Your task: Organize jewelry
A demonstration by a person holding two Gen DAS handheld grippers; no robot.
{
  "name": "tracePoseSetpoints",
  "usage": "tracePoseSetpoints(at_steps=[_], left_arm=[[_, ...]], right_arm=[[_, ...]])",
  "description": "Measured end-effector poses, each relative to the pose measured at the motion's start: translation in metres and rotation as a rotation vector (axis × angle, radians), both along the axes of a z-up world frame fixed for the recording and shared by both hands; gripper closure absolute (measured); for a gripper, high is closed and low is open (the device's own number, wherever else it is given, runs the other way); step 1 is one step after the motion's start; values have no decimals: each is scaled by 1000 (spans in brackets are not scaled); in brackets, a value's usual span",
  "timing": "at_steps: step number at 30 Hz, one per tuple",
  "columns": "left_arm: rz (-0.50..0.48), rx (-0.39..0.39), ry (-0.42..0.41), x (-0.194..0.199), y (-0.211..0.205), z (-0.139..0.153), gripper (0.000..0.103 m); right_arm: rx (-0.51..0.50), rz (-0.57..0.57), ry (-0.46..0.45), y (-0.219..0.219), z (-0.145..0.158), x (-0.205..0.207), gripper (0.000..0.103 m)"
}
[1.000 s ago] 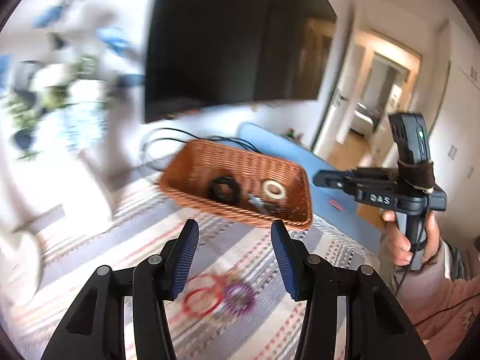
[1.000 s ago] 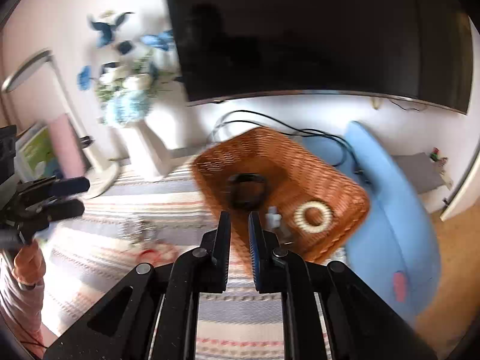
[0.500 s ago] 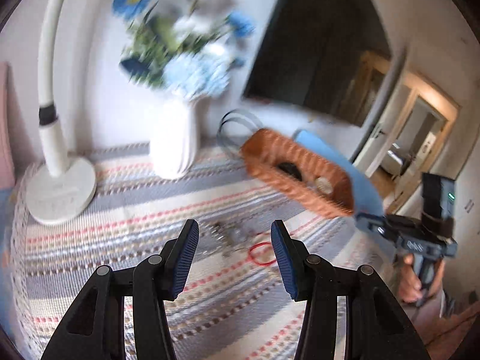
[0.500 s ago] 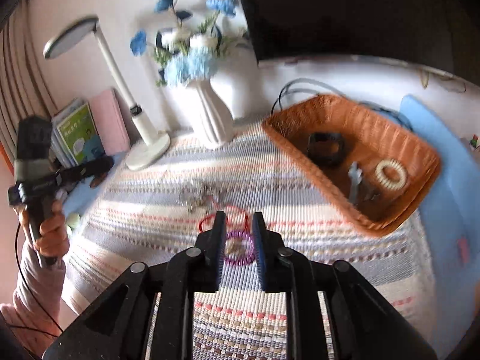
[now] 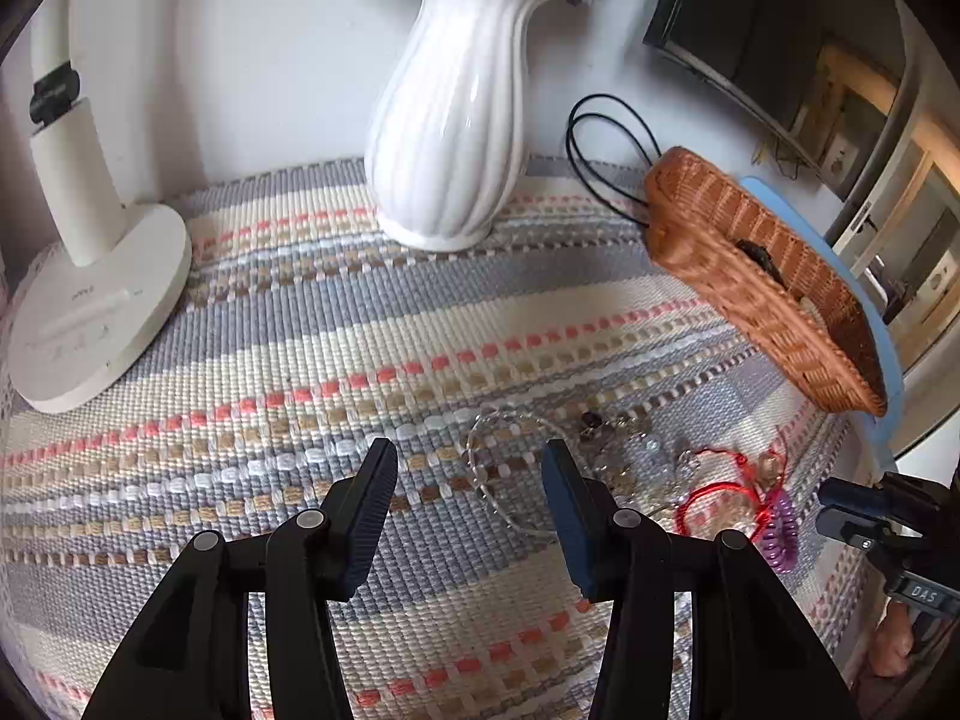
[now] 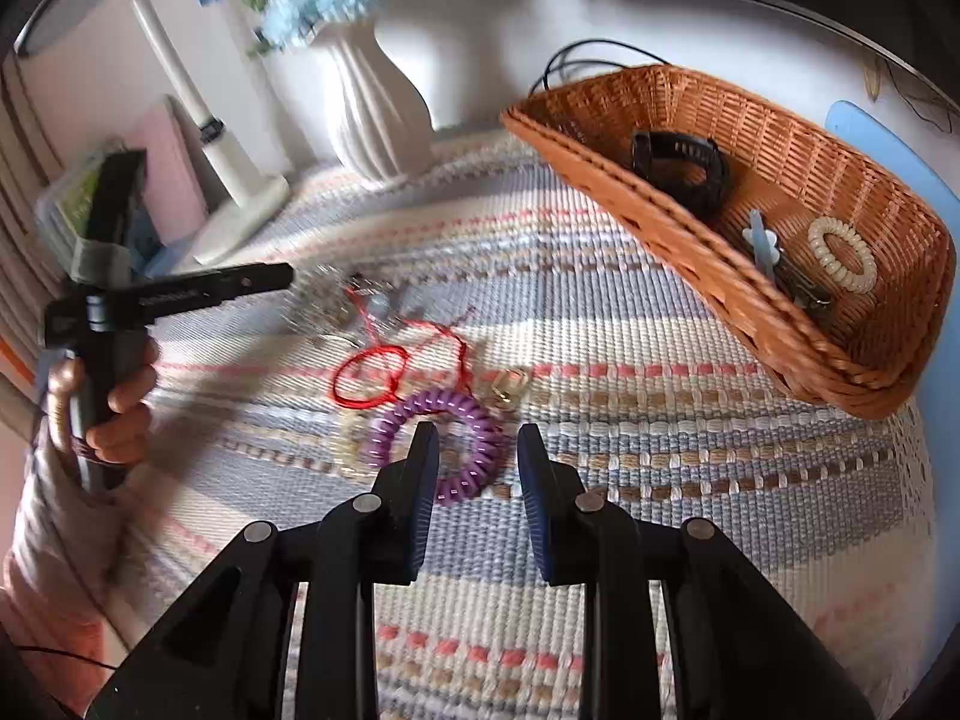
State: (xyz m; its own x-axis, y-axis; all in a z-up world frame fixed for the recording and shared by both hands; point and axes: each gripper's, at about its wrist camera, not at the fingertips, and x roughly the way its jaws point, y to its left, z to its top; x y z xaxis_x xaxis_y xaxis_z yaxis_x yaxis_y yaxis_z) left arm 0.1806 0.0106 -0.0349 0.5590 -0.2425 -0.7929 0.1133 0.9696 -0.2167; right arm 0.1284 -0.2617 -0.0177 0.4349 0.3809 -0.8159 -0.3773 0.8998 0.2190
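Purple spiral hair tie [image 6: 436, 443], coiled ring

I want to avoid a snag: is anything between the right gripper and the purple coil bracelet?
Nothing visible. The purple coil bracelet lies on the mat directly ahead of the right gripper, whose jaws are opening. The red cord lies beyond it.

Both tongs dropped toward striped cloth [image 5: 360, 324]; right tongs [image 6: 474, 462] opening over purple coil [image 6: 438, 420].
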Motion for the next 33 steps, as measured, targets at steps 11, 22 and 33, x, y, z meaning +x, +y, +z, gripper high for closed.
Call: tracePoseSetpoints(at_steps=[11,22,33], left_arm=[[-5,138,-13,4,-23,-13,57],[-26,188,-38,0,-32,-14,95],[-40,41,-19,-12,-16,-1,95]], right_arm=[[-44,4,9,10,-14,11,74],[-193,50,-72,38,-20,0,90],[-183,49,-92,16,2,-28,91]])
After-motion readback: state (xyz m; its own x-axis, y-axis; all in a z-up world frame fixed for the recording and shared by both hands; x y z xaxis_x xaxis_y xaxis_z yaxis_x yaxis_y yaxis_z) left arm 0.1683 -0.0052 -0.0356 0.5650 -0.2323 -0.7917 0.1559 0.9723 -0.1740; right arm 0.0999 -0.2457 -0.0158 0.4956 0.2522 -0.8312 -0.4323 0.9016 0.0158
